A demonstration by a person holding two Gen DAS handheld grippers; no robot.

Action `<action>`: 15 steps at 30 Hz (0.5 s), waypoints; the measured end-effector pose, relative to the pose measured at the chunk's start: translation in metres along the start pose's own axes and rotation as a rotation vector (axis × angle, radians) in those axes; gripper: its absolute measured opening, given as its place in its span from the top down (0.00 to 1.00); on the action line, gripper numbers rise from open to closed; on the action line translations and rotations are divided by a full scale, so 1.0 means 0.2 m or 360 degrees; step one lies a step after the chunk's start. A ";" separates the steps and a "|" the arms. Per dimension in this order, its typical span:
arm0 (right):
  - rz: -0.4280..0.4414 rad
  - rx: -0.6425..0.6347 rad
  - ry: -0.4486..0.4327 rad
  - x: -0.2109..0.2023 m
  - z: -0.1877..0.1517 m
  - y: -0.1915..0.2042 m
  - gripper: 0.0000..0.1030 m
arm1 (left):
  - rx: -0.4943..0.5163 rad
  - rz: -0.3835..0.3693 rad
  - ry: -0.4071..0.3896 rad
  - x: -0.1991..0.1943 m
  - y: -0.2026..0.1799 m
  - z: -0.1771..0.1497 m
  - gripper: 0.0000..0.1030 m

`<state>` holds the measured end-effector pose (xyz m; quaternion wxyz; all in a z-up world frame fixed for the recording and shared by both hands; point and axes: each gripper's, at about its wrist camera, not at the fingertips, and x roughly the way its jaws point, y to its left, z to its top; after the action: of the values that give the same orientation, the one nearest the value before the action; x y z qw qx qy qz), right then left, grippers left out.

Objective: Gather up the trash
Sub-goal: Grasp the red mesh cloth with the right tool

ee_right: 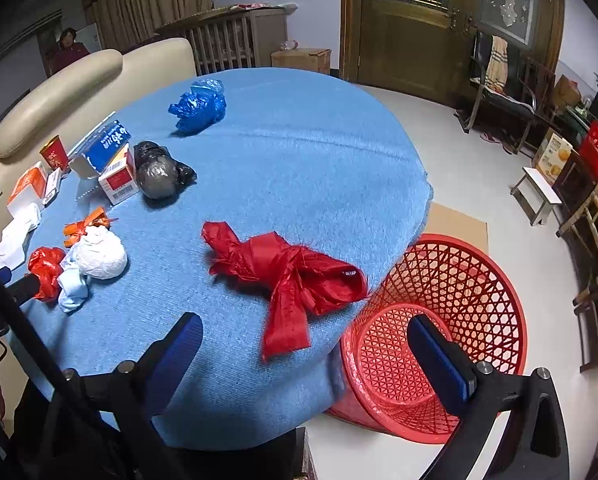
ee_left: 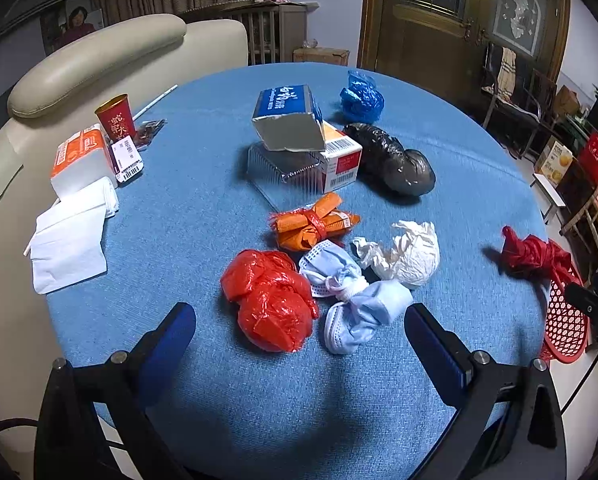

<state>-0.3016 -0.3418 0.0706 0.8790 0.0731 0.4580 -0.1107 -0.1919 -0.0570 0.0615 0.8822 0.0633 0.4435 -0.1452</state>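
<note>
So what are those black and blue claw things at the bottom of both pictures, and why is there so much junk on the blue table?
Those claws are two grabbers, one held in each of a person's hands. Each grabber has a little camera looking out along its two fingers, so each picture is that grabber's own view. The left gripper is open and holds nothing; in front of it lie a crumpled red plastic bag and a balled-up face mask. The right gripper is open and empty too; it looks at a knotted red cloth near the edge of the blue table. Beside the table, on the floor, stands a red mesh basket. The junk is trash waiting to be collected.
</note>
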 end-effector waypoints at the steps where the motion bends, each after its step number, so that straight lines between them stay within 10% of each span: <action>1: -0.0005 -0.0001 0.0009 0.01 0.00 0.00 0.00 | 0.0002 -0.0007 0.0014 0.00 0.00 0.00 0.00; 15: 0.0007 -0.0177 0.0164 0.22 0.14 0.02 0.00 | 0.0129 -0.0134 0.0185 0.04 -0.11 -0.05 0.00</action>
<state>-0.2547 -0.3501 0.0509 0.8571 0.0308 0.5081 -0.0792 -0.2029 -0.0769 0.0495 0.8447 0.0886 0.4901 -0.1960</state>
